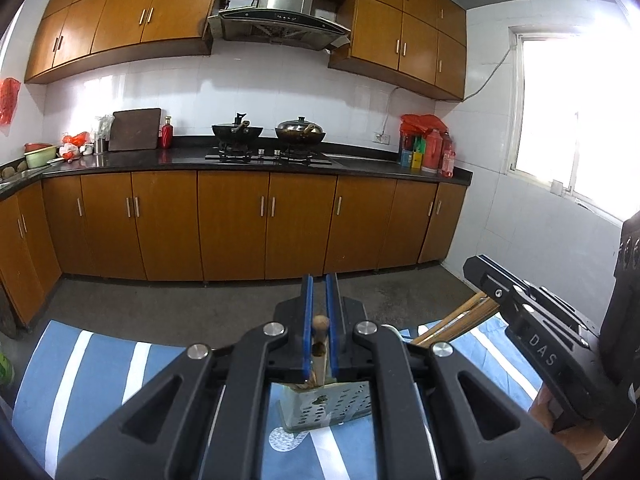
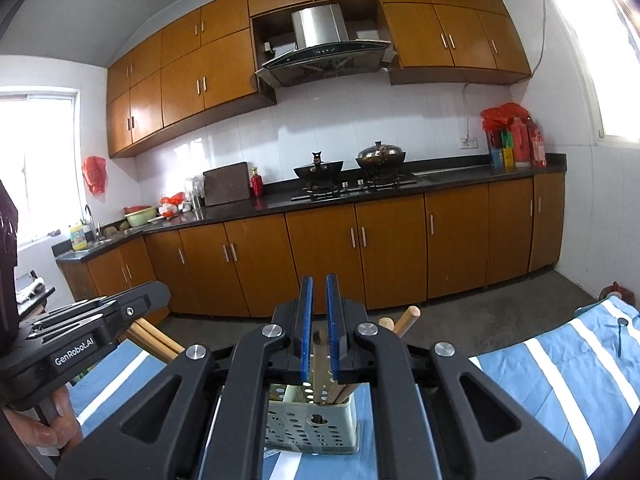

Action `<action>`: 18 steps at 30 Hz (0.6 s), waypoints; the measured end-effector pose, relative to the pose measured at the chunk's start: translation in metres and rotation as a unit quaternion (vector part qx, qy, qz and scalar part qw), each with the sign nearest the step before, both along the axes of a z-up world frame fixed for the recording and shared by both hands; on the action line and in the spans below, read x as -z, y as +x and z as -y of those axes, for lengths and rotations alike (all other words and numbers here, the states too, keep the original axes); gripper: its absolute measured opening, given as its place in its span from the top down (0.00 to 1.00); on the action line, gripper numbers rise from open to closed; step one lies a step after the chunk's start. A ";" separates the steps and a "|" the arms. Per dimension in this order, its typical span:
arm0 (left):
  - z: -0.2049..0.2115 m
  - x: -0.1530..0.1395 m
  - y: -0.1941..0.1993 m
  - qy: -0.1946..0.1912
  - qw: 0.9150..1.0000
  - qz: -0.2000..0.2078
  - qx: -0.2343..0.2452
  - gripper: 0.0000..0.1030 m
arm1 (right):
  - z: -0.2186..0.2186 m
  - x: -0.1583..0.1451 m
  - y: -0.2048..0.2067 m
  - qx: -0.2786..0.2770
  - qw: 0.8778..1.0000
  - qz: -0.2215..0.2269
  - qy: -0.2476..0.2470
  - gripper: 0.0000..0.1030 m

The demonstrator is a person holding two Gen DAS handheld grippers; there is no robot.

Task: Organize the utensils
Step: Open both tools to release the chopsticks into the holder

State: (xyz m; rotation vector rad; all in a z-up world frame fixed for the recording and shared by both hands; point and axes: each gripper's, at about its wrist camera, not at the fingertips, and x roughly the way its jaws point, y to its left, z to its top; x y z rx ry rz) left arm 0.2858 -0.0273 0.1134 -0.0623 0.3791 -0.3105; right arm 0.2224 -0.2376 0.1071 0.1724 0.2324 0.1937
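left tool (image 1: 319, 312): narrow, clamps a wooden-handled utensil (image 1: 320, 346) over the perforated holder (image 1: 326, 406) | right tool (image 2: 319, 312): narrow around a wooden stick (image 2: 319, 364) standing in holder (image 2: 310, 426) (grip unclear) | advice: lower vertically, release inside the holder's rim

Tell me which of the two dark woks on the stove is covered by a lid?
The right-hand dark wok, under a domed shiny metal lid; the left wok has none.
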 end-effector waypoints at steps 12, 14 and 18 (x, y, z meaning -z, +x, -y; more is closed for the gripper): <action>-0.026 -0.024 -0.038 -0.012 0.999 0.038 -0.032 0.55 | 0.025 -0.013 -0.042 0.031 0.999 0.029 0.011 0.54; -0.031 -0.024 -0.050 -0.009 0.998 0.043 -0.037 0.43 | 0.024 -0.011 -0.054 0.039 0.999 0.031 -0.004 0.46; -0.042 -0.018 -0.084 0.006 0.997 0.055 -0.059 0.21 | 0.020 -0.001 -0.075 0.044 0.999 0.015 -0.025 0.29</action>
